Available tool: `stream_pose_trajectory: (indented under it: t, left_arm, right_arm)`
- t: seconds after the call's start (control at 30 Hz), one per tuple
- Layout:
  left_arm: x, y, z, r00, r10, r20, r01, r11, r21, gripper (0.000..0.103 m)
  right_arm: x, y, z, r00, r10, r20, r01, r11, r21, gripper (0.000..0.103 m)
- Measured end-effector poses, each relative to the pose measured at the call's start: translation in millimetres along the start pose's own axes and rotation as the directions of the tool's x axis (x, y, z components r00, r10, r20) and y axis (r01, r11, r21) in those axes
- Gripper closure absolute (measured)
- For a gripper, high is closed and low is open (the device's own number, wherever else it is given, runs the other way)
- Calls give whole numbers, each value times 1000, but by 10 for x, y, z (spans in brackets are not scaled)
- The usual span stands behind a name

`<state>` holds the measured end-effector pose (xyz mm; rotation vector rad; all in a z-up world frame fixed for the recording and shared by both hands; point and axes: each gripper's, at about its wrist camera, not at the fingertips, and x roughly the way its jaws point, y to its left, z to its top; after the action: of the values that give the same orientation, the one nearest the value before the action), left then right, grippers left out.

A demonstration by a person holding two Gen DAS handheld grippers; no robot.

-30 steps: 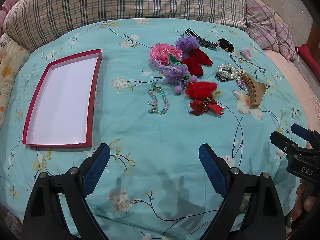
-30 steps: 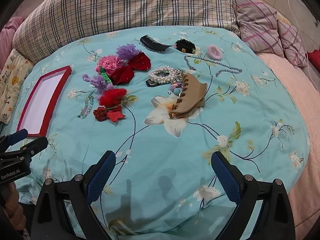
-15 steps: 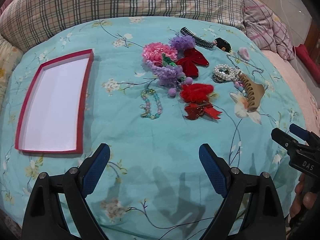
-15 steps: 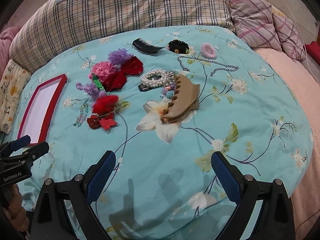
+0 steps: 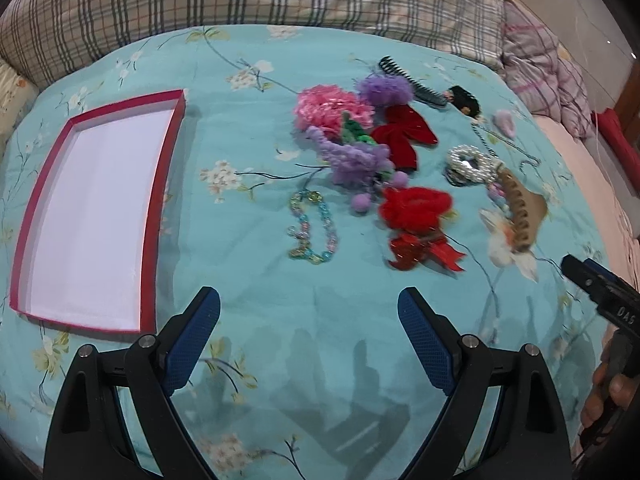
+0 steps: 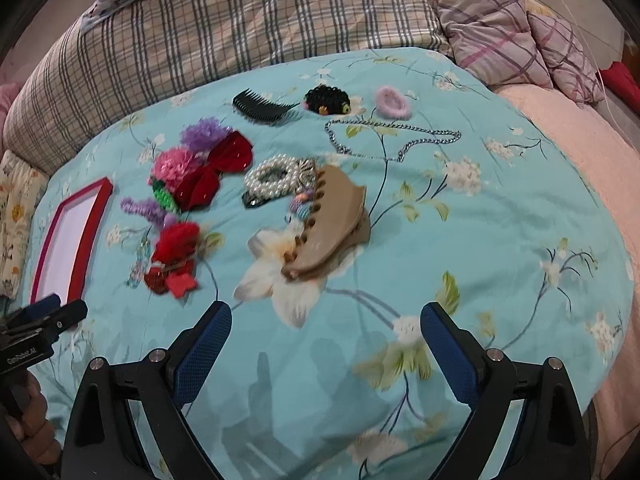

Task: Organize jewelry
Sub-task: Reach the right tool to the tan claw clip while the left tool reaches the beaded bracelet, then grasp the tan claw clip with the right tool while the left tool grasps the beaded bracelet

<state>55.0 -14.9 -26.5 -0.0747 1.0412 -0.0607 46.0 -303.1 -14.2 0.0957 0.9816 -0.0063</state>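
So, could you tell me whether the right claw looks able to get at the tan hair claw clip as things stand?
Probably yes. The right claw is open and empty, and only bare quilt lies between it and the tan clip, with nothing on top of the clip.

Each gripper, the left gripper (image 5: 308, 334) and the right gripper (image 6: 326, 346), has black plastic arms, silver screws and blue textured pads (image 5: 424, 344). White lettering marks their sides.

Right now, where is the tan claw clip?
In the right wrist view the tan claw clip lies mid-frame on the teal bedspread, just right of the pearl bracelet and below the silver chain.
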Motion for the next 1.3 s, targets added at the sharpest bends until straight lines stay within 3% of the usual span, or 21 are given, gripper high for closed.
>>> stream_pose_trajectory:
  t: [0.27,0.63,0.7,0.8,0.87,0.9,0.93,0.97,1.0,1.13,1.17,1.3]
  left_arm:
    - [422,91,206,999,3,-40,-4,1000,-20,12]
    - [876,91,320,995,-10,-96,9,1000,-10,12]
    - [919,105,327,995,-14,-96,13,1000,-9,18]
    - [992,139,321,994,-37,-106,36,999,-9,39]
    - [1002,167,323,994,-56,-98,56,998,-5,62]
    - [1004,182,328,993,-69,-99,69,998,-7,68]
    - [1005,197,330,991,-85,-100,84,996,-11,84]
    - [1007,211,328,990,-95,-104,94,995,-13,91]
    - [1008,219,329,990,-99,-102,98,995,-12,91]
    - [947,243,284,990,-109,-90,109,994,-1,92]
    - [924,252,271,989,-119,-88,119,993,-4,97]
    - [841,260,276,990,-123,-76,123,992,-3,97]
  right_arm:
    - [264,-115,226,999,32,-10,-31,998,55,8]
    - [727,-224,475,999,9,-40,-6,996,85,13]
    - [798,-229,490,998,13,-55,-8,996,88,18]
    - [880,-221,510,998,2,-69,4,996,84,21]
    - [914,-218,510,997,4,-73,3,996,91,25]
    - [918,-212,505,997,5,-74,2,996,93,29]
    - [917,-207,503,998,3,-71,4,996,94,32]
    - [915,-208,505,998,8,-67,-1,995,98,42]
    - [910,-212,502,998,16,-66,-10,995,103,49]
    - [868,-224,503,999,27,-46,-22,993,118,54]
    - [844,-225,503,999,32,-36,-27,993,119,58]
    - [779,-226,513,999,50,-19,-47,992,120,58]
